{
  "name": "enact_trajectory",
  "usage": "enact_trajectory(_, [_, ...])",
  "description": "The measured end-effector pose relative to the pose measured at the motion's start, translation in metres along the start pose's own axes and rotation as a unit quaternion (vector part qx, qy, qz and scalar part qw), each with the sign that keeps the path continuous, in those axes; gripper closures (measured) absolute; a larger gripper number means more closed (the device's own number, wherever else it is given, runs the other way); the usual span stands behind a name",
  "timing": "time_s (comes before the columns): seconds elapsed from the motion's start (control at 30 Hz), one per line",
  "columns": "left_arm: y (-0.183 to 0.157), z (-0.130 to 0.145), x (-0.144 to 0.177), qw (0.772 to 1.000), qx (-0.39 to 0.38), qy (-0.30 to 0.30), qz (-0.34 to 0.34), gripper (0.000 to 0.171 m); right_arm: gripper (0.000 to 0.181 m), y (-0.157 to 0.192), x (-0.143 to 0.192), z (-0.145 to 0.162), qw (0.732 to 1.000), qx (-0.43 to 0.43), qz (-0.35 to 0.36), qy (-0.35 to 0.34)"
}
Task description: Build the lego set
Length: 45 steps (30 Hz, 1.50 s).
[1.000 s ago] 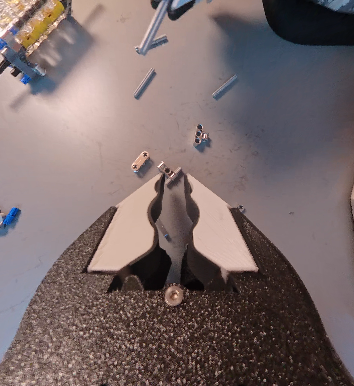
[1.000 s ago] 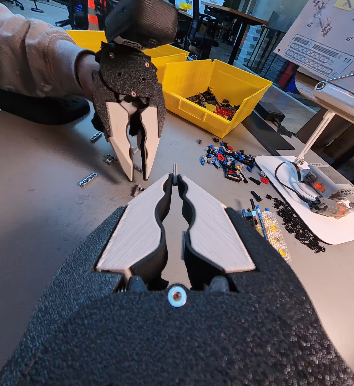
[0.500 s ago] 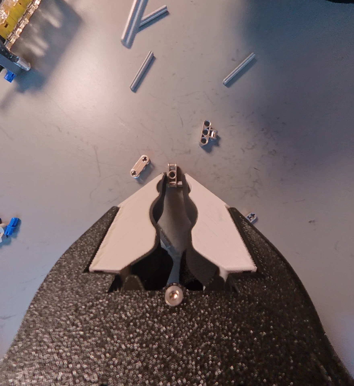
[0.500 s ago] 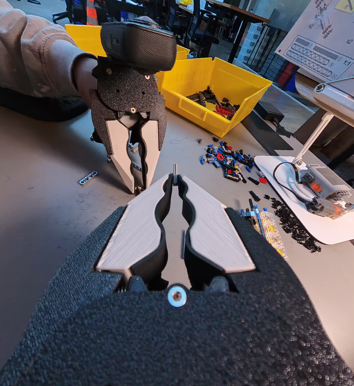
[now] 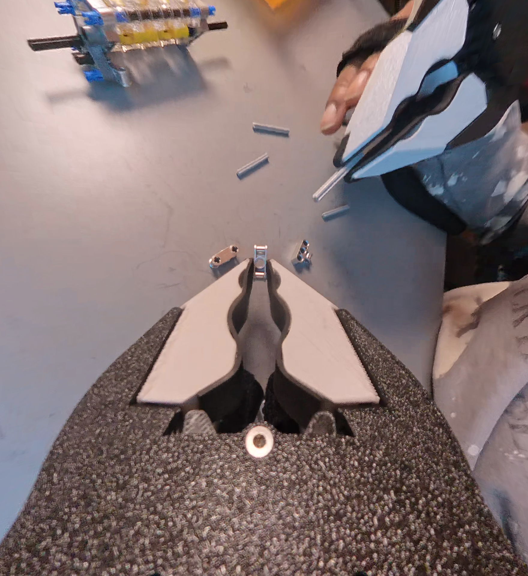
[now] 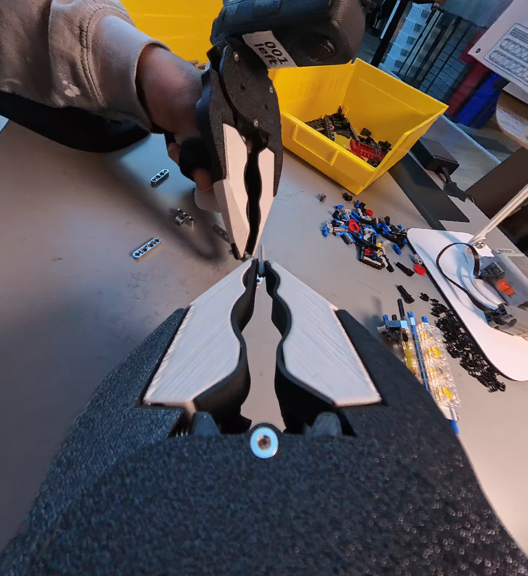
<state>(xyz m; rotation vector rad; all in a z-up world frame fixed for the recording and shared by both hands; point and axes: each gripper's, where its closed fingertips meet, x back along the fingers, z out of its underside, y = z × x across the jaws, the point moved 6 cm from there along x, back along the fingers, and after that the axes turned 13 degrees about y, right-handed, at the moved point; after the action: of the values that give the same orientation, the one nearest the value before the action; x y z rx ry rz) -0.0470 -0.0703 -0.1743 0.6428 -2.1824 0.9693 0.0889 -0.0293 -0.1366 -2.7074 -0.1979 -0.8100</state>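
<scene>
the left tool (image 5: 260, 265) is closed on a small light-grey plastic connector with a round hole (image 5: 260, 261), pinched at its very tips and held just above the grey desk (image 5: 100, 218). the right tool (image 6: 259, 267) is nearly closed on a thin grey axle rod (image 6: 261, 253) that pokes out past its tips. in the right wrist view the two tools meet almost tip to tip, rod just beside connector; whether they touch is hard to tell. a flat grey two-hole link (image 5: 223, 259) and a grey three-hole block (image 5: 301, 255) lie on the desk just beside the left tool, loose grey rods (image 5: 252, 165) farther off, and a yellow-and-clear block assembly with blue pins (image 5: 138, 34) well apart.
</scene>
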Motion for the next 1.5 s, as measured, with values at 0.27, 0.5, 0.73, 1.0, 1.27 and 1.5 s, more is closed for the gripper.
enact_trajectory(0.27, [-0.001, 0.002, 0.004, 0.993, 0.081, -0.056, 0.072, 0.165, 0.179, 0.005, -0.007, 0.001, 1.0, 0.007, -0.002, 0.012])
enact_trajectory(0.5, [-0.002, -0.008, 0.008, 0.982, 0.105, -0.139, 0.073, 0.165, 0.179, 0.004, -0.014, -0.001, 0.999, 0.006, 0.034, 0.023])
enact_trajectory(0.73, [-0.011, -0.027, 0.026, 0.971, 0.026, -0.231, -0.059, 0.165, 0.179, -0.01, -0.007, -0.015, 0.992, -0.03, 0.125, -0.022])
enact_trajectory(1.0, [-0.021, -0.036, 0.059, 0.881, -0.031, -0.352, -0.316, 0.166, 0.179, -0.02, 0.002, -0.048, 0.965, -0.134, 0.188, -0.127])
enact_trajectory(1.27, [-0.009, -0.042, 0.066, 0.852, -0.042, -0.303, -0.425, 0.166, 0.179, -0.031, -0.018, -0.071, 0.946, -0.225, 0.164, -0.168])
enact_trajectory(1.5, [-0.002, -0.048, 0.054, 0.861, -0.025, -0.276, -0.425, 0.166, 0.179, -0.035, -0.025, -0.06, 0.937, -0.264, 0.15, -0.172])
